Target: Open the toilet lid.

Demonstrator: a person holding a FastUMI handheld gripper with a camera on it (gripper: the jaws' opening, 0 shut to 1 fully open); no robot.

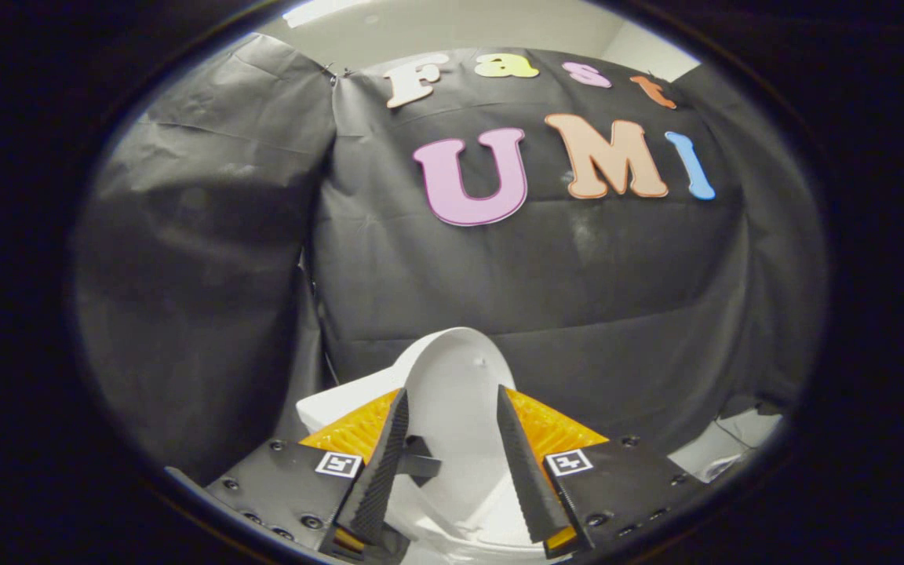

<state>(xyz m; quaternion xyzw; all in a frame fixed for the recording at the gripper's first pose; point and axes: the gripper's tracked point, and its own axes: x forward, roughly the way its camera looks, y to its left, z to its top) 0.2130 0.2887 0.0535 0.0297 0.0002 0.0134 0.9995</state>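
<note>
The gripper (452,408) is released, its two fingers spread with a clear gap between them and pressing on nothing. In that gap and just beyond the fingertips stands the smooth white rounded plastic toilet lid (456,377), raised upright (its inner face looks towards the camera). Far behind it hangs the creased black cloth wall (209,259).

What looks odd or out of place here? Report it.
Nothing stands out. The white toilet lid stands raised against the black cloth wall, undamaged, seen between the open jaws of the gripper. No spill or crack shows.
</note>
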